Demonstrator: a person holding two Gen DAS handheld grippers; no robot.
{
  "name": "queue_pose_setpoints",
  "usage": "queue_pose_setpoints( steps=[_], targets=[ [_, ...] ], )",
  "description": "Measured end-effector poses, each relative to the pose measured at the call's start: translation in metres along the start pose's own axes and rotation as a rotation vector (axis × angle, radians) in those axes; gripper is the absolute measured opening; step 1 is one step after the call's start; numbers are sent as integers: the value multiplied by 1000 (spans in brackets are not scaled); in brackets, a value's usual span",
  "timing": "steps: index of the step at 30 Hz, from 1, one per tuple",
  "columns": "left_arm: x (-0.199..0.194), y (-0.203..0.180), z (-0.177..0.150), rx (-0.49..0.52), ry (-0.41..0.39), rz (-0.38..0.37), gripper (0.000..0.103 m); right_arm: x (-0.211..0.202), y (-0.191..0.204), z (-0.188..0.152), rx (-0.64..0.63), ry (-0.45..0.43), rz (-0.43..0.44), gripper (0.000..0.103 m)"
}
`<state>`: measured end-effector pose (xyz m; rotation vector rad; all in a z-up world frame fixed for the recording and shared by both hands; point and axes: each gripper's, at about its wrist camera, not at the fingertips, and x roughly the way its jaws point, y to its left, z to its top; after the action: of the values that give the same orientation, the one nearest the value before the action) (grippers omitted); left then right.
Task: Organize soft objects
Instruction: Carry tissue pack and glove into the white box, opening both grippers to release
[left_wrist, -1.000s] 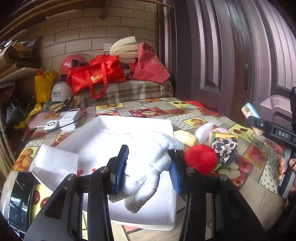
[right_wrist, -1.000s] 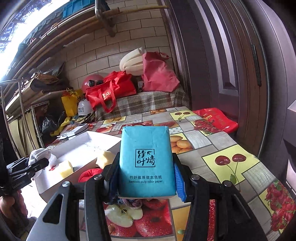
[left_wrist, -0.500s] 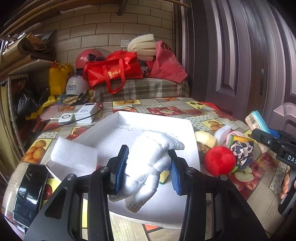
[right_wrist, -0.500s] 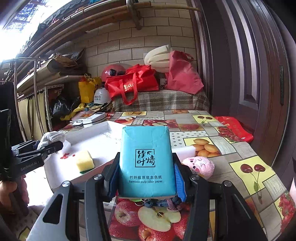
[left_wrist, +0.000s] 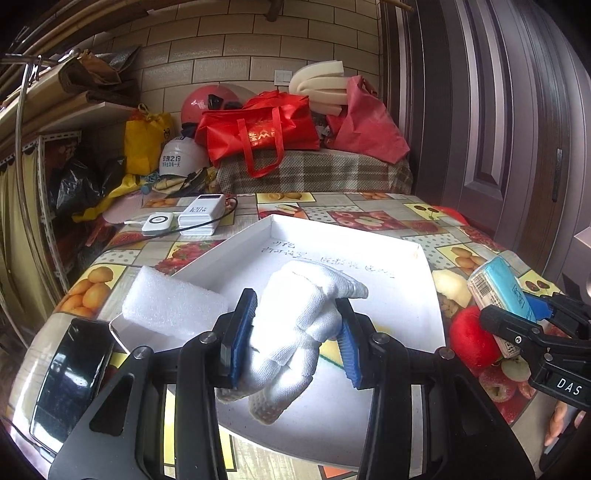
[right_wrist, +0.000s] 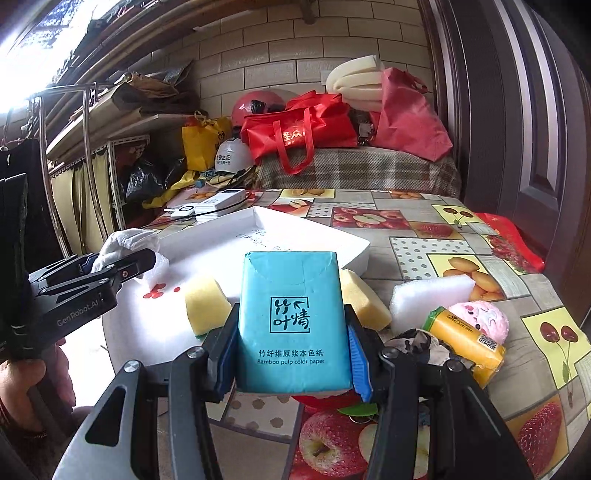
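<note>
My left gripper (left_wrist: 291, 336) is shut on a white knit glove (left_wrist: 306, 310) and holds it above the white shallow tray (left_wrist: 424, 258). The glove also shows in the right wrist view (right_wrist: 125, 240). My right gripper (right_wrist: 291, 354) is shut on a teal pack of paper tissues (right_wrist: 291, 321), held above the table at the tray's right side; the pack also shows in the left wrist view (left_wrist: 498, 291). A yellow sponge (right_wrist: 207, 302) lies in the tray. A white foam block (left_wrist: 173, 310) rests on the tray's left rim.
Right of the tray lie a second yellow sponge (right_wrist: 364, 299), a white foam piece (right_wrist: 428, 299), a pink plush (right_wrist: 480, 317), a yellow tissue pack (right_wrist: 465, 339) and a red ball (left_wrist: 469, 336). A phone (left_wrist: 70, 373) lies front left. Power banks (left_wrist: 199, 218) lie behind the tray.
Both grippers have swung left over the table, each keeping its hold. The glove now hangs over the tray's middle, and the tissue pack has come closer to the tray's right edge.
</note>
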<state>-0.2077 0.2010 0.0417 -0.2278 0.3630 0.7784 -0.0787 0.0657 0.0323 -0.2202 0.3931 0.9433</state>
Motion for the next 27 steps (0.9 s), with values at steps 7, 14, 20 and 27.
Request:
queue_pose_setpoints(
  steps=[7,14,20,27],
  targets=[
    [15,15,6,-47,5,35,41,12,23,5,-51,-20,8,50],
    [30,34,13,-108,5,74,41,44,21,18,13,28,18,50],
    [42,34,19,-100,13,93,41,71,35,32,-8,31,-9,50],
    [49,22,22,-28,15,126,42,94,43,40,-20,69,-34,51]
  ],
)
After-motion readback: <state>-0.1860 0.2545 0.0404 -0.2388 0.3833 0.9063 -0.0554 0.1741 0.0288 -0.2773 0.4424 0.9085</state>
